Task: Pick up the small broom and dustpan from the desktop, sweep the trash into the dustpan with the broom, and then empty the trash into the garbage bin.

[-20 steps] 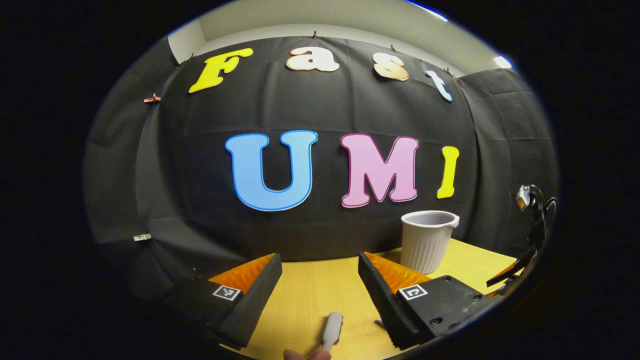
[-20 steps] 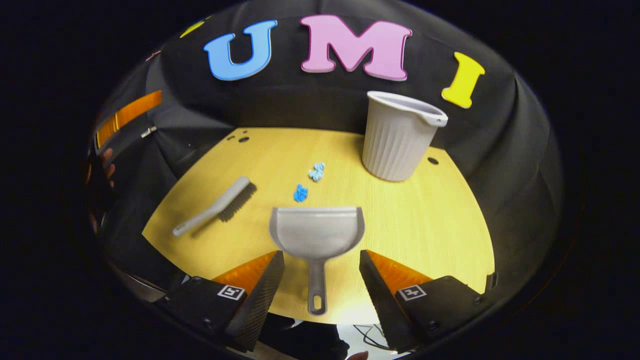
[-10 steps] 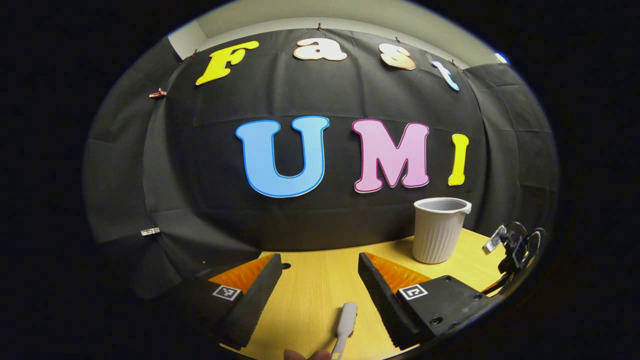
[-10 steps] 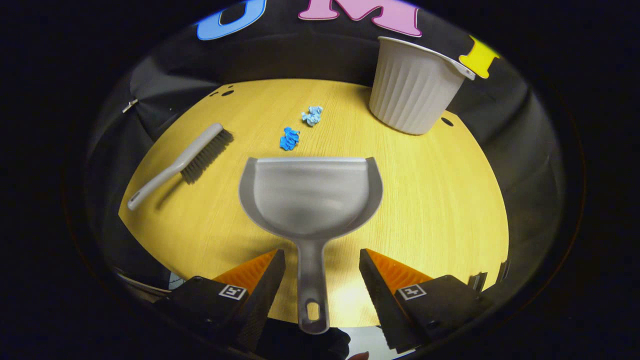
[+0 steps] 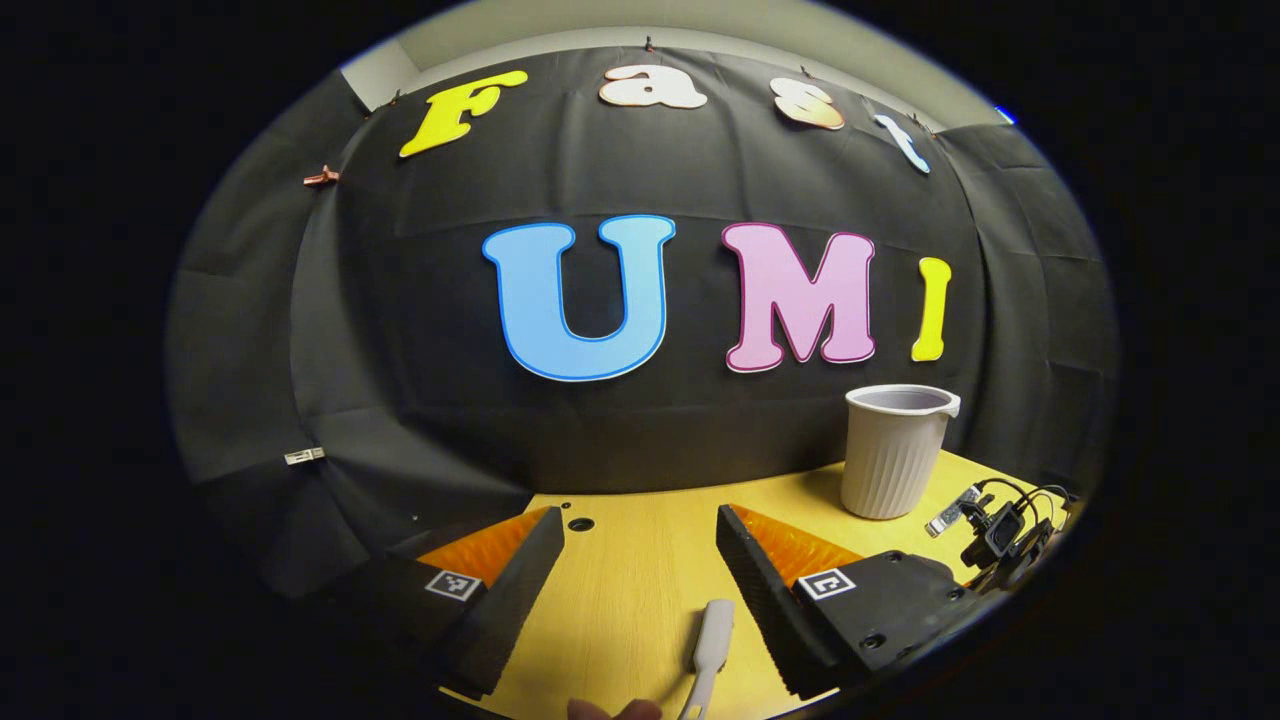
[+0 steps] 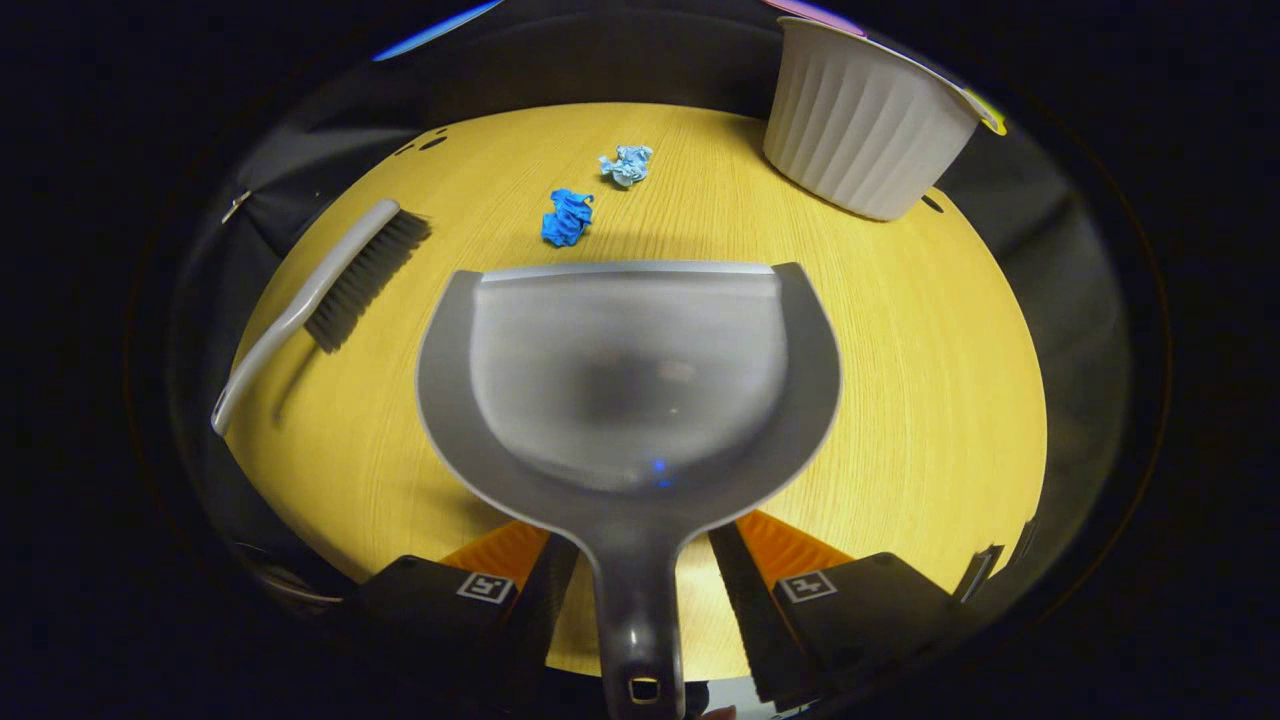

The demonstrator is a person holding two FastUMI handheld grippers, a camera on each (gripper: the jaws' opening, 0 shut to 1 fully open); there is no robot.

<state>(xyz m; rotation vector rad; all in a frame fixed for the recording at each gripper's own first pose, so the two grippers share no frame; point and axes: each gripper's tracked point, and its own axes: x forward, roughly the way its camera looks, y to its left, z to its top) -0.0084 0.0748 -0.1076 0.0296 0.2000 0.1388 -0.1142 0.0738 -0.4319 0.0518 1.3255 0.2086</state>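
In the left gripper view my left gripper [image 5: 640, 570] hangs low over the wooden desktop [image 5: 620, 590] with its fingers spread wide and nothing between them but bare wood and the tip of the small broom's handle [image 5: 712, 640], which lies on the desktop just inside my right-hand finger without touching it that I can tell. The ribbed garbage bin [image 5: 893, 450] stands upright beyond that finger, toward the back edge of the desktop, and just beside the bin, nearer to me, shows part of my other tool with its cables [image 5: 995, 530]. In the right gripper view my right gripper [image 6: 640, 590] is spread too, its fingers standing on either side of the dustpan's handle [image 6: 636, 600] with a gap on each side, so they are not pinching it. The grey dustpan [image 6: 625, 370] lies flat on the desktop [image 6: 900, 400], mouth facing away from me. Just beyond its front lip lies a dark blue crumpled scrap [image 6: 567, 216], and a paler blue scrap [image 6: 626, 164] a little farther on. The small broom [image 6: 320, 290] lies to the dustpan's left, bristles away from me, well apart from it. The garbage bin [image 6: 865, 130] stands beyond the dustpan's right corner.
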